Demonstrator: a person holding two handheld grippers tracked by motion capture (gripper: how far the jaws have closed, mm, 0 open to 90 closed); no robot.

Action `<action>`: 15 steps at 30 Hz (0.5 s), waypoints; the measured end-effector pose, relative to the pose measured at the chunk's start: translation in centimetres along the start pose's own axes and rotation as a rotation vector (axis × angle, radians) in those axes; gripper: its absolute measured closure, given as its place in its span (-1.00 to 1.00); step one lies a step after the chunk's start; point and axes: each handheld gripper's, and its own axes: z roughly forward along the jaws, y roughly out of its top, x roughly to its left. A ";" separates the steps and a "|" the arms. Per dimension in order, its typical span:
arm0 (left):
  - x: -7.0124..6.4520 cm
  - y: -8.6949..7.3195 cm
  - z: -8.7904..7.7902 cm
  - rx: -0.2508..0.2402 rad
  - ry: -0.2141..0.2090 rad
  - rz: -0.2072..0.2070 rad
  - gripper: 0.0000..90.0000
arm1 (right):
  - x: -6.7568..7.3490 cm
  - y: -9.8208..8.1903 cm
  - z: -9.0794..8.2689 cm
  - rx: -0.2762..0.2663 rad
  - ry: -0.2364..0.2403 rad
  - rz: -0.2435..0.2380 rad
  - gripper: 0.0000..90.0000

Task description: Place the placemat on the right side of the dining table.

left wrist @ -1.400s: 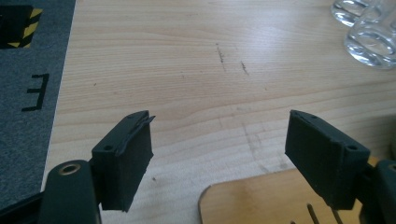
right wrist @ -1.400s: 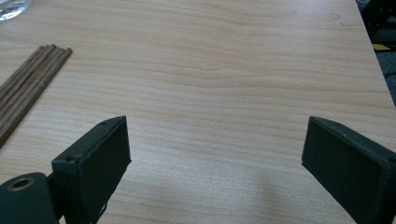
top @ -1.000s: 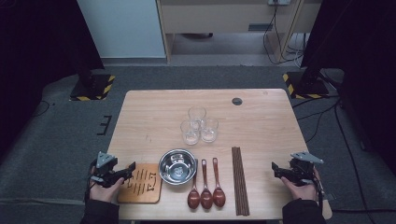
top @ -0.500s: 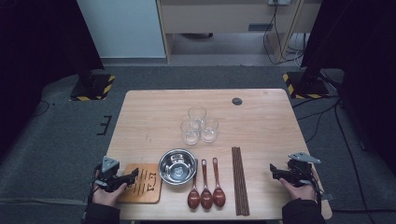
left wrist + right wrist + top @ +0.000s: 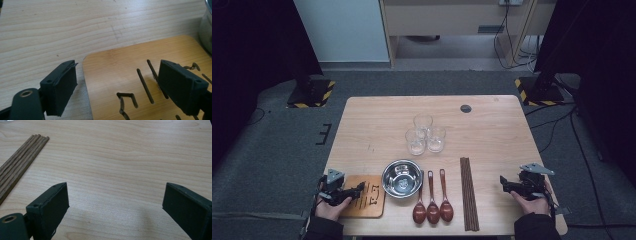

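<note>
Left gripper [image 5: 358, 189] released, jaws just widening astride wooden trivet [image 5: 130, 75] corner; right gripper [image 5: 503, 183] released

My left gripper [image 5: 343, 192], at the lower left of the high view, is black with a grey three-cornered plate on top; my right gripper [image 5: 518, 184], at the lower right, wears the same plate. Dark sleeves cover both my forearms at the bottom edge. In each gripper view, my two jaws are flat black blocks, each with a small screw hole; a brass-ringed hole sits bottom left.
</note>
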 end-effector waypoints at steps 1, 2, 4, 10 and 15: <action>0.0 0.0 0.1 0.003 0.002 0.000 -0.67 | 0.0 0.0 0.0 0.000 0.001 0.002 -0.85; 0.1 -0.1 0.2 0.008 0.000 -0.003 -0.67 | -0.1 0.0 0.0 0.001 0.003 0.000 -0.85; 0.2 -0.1 0.2 0.007 -0.007 -0.012 -0.68 | 0.0 0.1 0.1 0.002 0.004 0.002 -0.85; 0.5 -0.1 0.4 0.012 -0.015 -0.032 -0.70 | 0.2 0.2 0.2 0.004 0.016 -0.002 -0.85; 0.8 0.1 0.6 0.017 -0.014 -0.052 -0.67 | 0.3 0.3 0.2 -0.001 0.018 0.001 -0.86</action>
